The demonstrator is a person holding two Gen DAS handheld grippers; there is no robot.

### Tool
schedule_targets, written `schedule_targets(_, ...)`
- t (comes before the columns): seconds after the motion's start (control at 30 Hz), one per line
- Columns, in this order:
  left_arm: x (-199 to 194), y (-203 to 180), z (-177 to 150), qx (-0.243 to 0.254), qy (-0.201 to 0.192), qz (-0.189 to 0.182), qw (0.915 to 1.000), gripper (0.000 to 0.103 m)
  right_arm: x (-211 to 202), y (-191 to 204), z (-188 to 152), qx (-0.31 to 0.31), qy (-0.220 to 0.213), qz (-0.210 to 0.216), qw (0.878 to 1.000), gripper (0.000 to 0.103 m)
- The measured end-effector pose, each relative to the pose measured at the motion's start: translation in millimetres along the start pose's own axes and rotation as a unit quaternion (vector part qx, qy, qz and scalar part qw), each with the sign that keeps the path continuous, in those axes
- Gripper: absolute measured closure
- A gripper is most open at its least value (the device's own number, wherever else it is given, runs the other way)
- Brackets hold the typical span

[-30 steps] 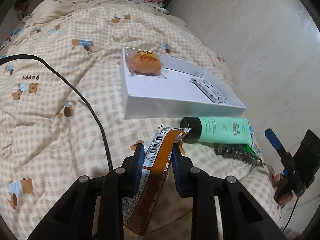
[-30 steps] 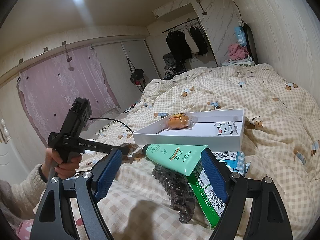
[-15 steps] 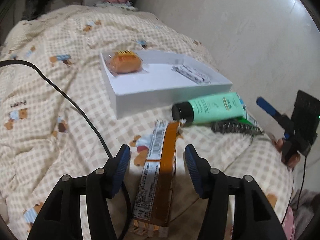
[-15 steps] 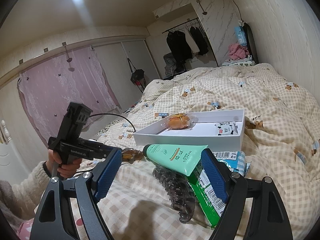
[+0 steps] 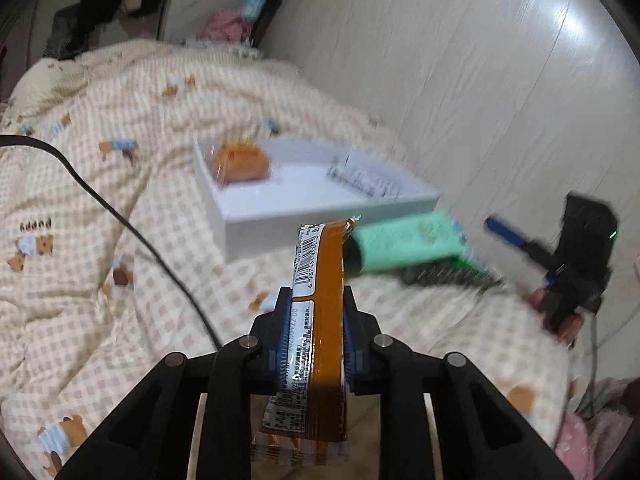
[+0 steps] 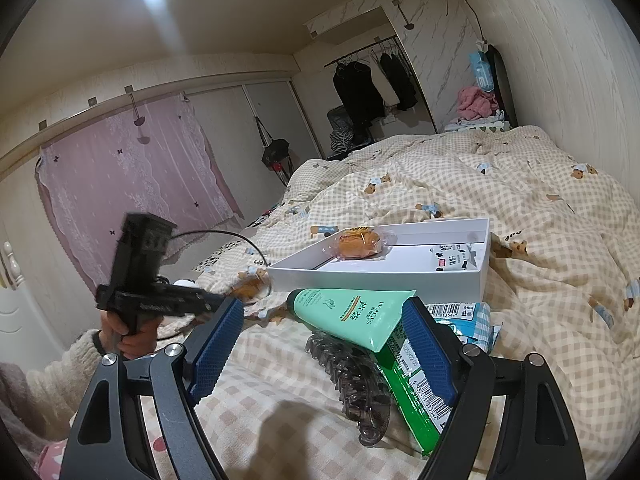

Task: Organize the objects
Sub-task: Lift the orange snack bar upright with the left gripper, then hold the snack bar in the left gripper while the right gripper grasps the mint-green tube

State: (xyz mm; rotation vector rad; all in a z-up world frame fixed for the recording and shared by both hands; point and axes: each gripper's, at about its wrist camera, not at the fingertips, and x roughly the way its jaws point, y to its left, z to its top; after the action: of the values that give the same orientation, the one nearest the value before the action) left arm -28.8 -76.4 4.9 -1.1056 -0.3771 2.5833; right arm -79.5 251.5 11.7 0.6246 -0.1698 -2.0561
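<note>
My left gripper is shut on a brown snack bar wrapper and holds it above the quilt, short of the white box. The box holds a wrapped orange bun and a small milk carton. In the right wrist view the box, bun and carton show too. My right gripper is open and empty, its fingers either side of a mint green tube, a dark hair claw clip and a green packet.
The checked quilt with bear prints covers the bed. A black cable runs across it at the left. A blue and white packet lies under the tube. The wall is close on the right. Clothes hang at the far end.
My left gripper opened around the snack bar lying on the quilt, then shut on it and lifted it. The right gripper has stayed still.
</note>
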Motion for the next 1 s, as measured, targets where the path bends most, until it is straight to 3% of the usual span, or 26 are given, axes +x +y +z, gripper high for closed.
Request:
schedule_targets(0.17,-32.9,-23.8,12.1,0.009,-0.077,-0.015,0.9969,0.08,0.1,0.1,-0.1,0.0,0.0,0.0,1.0,0.021)
schedule_targets(0.3,-49.0,-39.1,18.6,0.014,-0.127,0.02,0.9916,0.08,-0.2,-0.7,0.1,0.0,0.0,0.0,1.0,0.021)
schedule_targets(0.4,-48.6,-44.0,19.7,0.014,-0.135,0.027,0.9904,0.08,-0.1,-0.9,0.2,0.001,0.0,0.0,1.0,0.021)
schedule_targets(0.53,-37.6,-49.8,17.4,0.021,-0.131,0.064,0.9891,0.08,-0.4,-1.6,0.3,0.0,0.0,0.0,1.0,0.021)
schedule_targets(0.77,-19.0,-55.1,7.9,0.033,-0.114,0.085,0.9893,0.08,-0.2,-1.6,0.2,0.001,0.0,0.001,1.0,0.021)
schedule_targets(1.0,-5.7,-47.5,-20.6,0.005,-0.131,0.107,0.9856,0.079,1.0,-0.3,-0.7,0.005,-0.002,0.003,1.0,0.021)
